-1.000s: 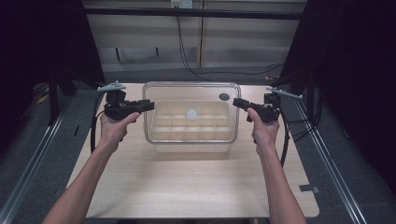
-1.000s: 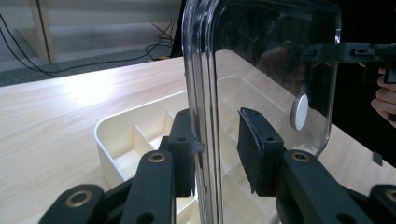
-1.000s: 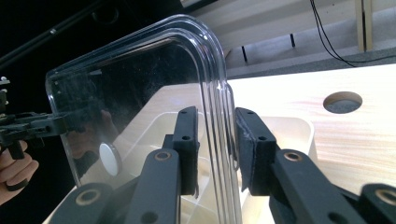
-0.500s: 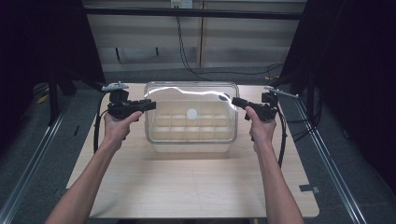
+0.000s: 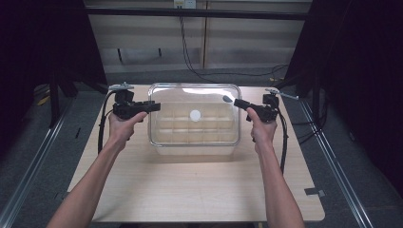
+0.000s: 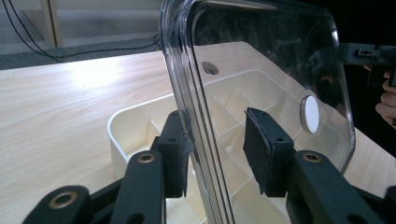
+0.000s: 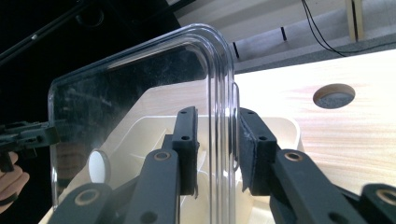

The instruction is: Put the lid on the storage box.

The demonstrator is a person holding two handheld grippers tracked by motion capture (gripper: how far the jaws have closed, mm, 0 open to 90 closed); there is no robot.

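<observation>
while no writing shows, a white disc (image 5: 195, 114) marks the clear lid (image 5: 194, 95).

The lid (image 5: 194, 114) is clear plastic with a white round disc (image 5: 195, 114) at its middle; glare whitens its far edge. The tray (image 6: 140, 126) under it is cream, split by cream dividers into a grid. The table (image 5: 199, 190) is pale wood with fine grain and a dark round hole (image 7: 334, 96). Both grippers, left (image 5: 152, 107) and right (image 5: 239, 103), are black, with brass-coloured rivets and matt black pads (image 6: 261, 154). Their cables are black. The floor around is grey.
</observation>
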